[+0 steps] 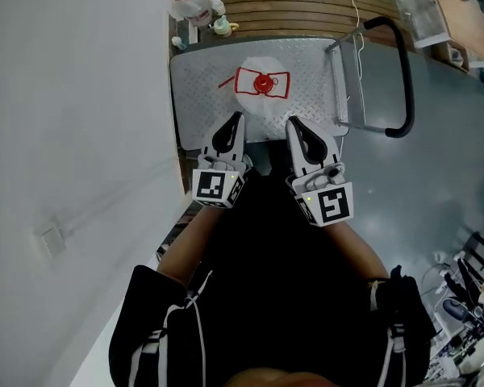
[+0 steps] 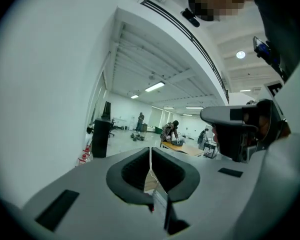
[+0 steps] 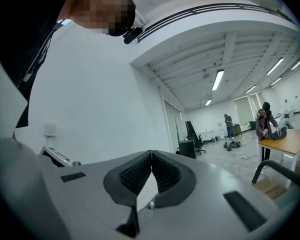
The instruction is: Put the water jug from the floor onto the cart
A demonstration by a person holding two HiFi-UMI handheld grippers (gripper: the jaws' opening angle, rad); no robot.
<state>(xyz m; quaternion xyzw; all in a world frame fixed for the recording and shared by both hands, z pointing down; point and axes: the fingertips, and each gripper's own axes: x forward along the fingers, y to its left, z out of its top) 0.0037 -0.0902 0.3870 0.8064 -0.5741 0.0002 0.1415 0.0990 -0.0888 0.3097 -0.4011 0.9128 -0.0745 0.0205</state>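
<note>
Seen from above in the head view, the white water jug (image 1: 262, 83) with a red cap and red handle stands upright on the cart's grey checker-plate deck (image 1: 198, 95). My left gripper (image 1: 235, 118) and right gripper (image 1: 294, 122) hang side by side over the deck's near edge, just short of the jug and apart from it. The left gripper view has the left gripper (image 2: 150, 151) pointing level into the room, pads together with nothing between them. The right gripper (image 3: 151, 154) is likewise shut and empty in its own view.
A white wall runs along the left. The cart's black push handle (image 1: 403, 79) rises at the right. Beyond the cart lie a slatted wooden platform (image 1: 306, 6) and some bottles (image 1: 195, 6). Cables and gear (image 1: 460, 297) lie on the floor, lower right.
</note>
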